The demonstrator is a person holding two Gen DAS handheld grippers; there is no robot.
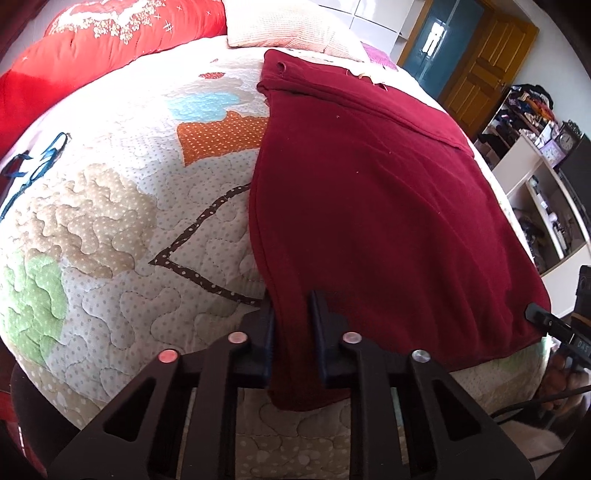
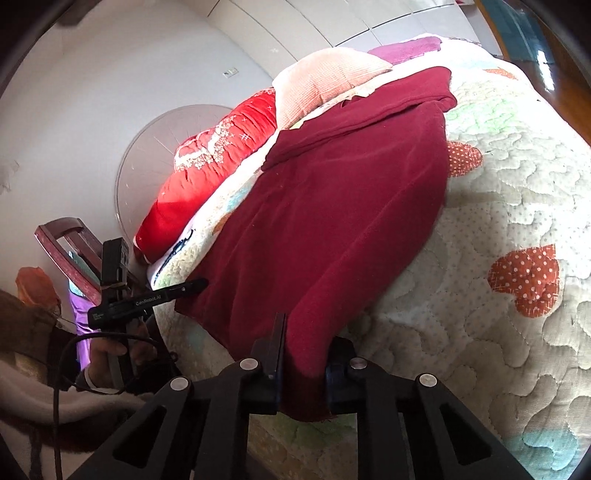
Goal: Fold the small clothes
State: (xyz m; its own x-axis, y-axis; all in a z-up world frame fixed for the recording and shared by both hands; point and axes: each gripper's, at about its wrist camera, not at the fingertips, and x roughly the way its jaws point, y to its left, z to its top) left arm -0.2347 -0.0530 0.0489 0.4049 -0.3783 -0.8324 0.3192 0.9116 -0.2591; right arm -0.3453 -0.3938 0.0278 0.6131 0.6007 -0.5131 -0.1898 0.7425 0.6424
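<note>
Dark red garment (image 1: 369, 206) lay spread flat on the quilted bedspread (image 1: 122, 206), filling the right half of the left wrist view from about 12 o'clock down to 5 o'clock. One folded-over band ran along its far edge, near a pale ribbed pillow (image 1: 280, 26) at 12 o'clock. A red embroidered quilt (image 1: 92, 48) was bunched at 10 to 11 o'clock.

Left gripper (image 1: 291, 325) sat at 6 o'clock over the garment's near left corner. Jaws stood part open, with a strip of the red cloth running between the two fingers and hanging over the bed edge below them. Whether the pads pressed the cloth could not be told.

Right gripper (image 2: 303, 354) sat at 6 o'clock in its own view, over the garment's (image 2: 332, 206) other near corner. Jaws were likewise part open, cloth lying between the fingers, its hem drooping past them. Firmness of hold could not be told.

From the right wrist view, the left gripper (image 2: 192, 285) showed at 8 o'clock, its tip at the garment's edge. The bedspread (image 2: 498, 206) with red polka-dot heart patches occupied 1 to 5 o'clock. The pillow (image 2: 325, 81) and red quilt (image 2: 214, 162) lay at 11 to 12 o'clock beyond the garment.

Shelving (image 1: 535, 177) with clutter stood at 3 o'clock in the left view; a wooden door (image 1: 484, 62) at 1 o'clock.
</note>
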